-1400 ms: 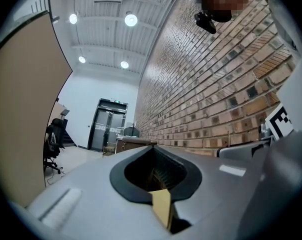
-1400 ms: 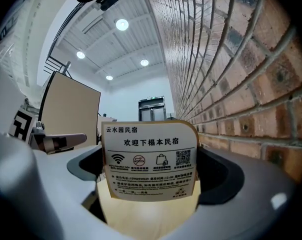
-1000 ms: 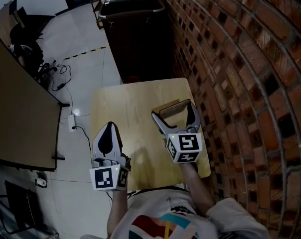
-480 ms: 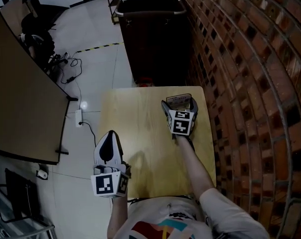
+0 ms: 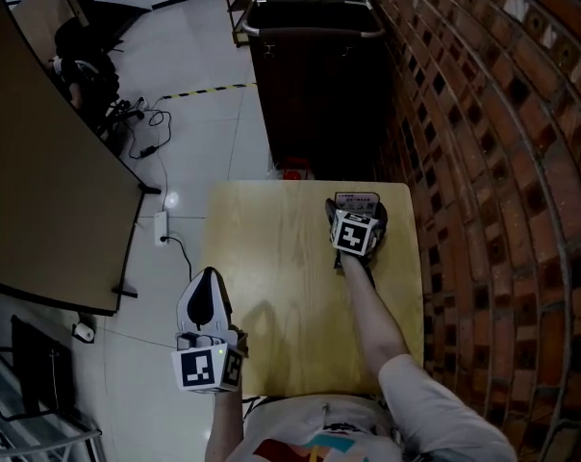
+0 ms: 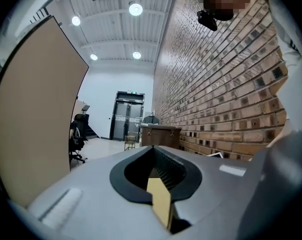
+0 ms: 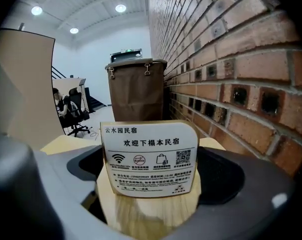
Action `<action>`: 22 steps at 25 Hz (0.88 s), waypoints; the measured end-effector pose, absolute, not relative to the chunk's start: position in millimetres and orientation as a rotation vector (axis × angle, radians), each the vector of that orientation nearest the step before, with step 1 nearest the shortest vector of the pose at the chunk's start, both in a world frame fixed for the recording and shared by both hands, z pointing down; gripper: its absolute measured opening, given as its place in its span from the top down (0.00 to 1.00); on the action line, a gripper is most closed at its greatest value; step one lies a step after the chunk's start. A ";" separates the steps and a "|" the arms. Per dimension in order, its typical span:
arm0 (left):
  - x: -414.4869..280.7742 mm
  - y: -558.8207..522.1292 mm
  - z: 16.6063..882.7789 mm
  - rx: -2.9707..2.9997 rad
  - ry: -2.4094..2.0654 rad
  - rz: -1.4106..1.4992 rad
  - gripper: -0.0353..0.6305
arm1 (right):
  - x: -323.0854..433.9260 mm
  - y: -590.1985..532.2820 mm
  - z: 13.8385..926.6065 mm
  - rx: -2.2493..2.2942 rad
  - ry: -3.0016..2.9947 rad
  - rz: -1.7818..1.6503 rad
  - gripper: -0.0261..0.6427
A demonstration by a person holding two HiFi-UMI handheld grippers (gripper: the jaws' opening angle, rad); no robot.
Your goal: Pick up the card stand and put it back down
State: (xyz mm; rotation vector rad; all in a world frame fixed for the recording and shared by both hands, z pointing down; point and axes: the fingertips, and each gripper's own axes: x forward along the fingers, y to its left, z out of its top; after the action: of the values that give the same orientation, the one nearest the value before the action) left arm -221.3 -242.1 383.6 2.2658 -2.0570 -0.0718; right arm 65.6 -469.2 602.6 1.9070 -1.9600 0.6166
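1. A person is standing at a small wooden table (image 5: pixel 271 287) and looking steeply down on it, holding a gripper in each hand.
2. The right gripper (image 5: pixel 356 210) is reaching out over the far right part of the table, close to the brick wall (image 5: pixel 502 162).
3. Its two jaws are clamping the card stand (image 7: pixel 149 156) from either side, pressing on the pale wooden base.
4. The card stand is standing upright between those jaws, with its white printed card facing back toward the gripper's camera. The card is carrying lines of text, a row of small icons and a square code.
5. The pictures are not showing whether the stand's base is resting on the tabletop or hanging just above it.
6. The left gripper (image 5: pixel 209 277) is hovering beside the table's near left edge, over the floor (image 5: pixel 194 85), well apart from the stand.
7. Its jaws are pressing together into a point and are holding nothing.
8. A tall dark brown bin (image 5: pixel 315 85) is standing beyond the far end of the table, against the brick wall.
9. A large tan partition panel (image 5: pixel 40 191) is running along the left side, with cables (image 5: pixel 141 133) lying on the floor near it.
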 end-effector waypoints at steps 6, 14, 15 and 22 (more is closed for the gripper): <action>-225.6 -241.4 381.8 2.254 -2.076 -0.083 0.94 | 66.5 -476.2 605.0 1.889 -1.981 0.640 0.12; -219.6 -235.2 374.3 2.282 -2.063 -0.114 0.94 | 69.5 -463.9 576.8 1.945 -2.042 0.637 0.12; -217.5 -234.3 372.0 2.287 -2.063 -0.123 0.94 | 69.0 -460.4 567.2 1.950 -2.069 0.622 0.11; -194.9 -216.8 355.5 2.373 -2.012 -0.185 0.94 | 69.0 -378.5 460.1 1.981 -2.355 0.531 0.42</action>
State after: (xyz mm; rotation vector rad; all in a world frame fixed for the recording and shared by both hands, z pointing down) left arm -194.9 -216.8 355.5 2.3728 -2.0123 -0.1846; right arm 69.0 -378.5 460.1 1.9809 -2.3551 0.5315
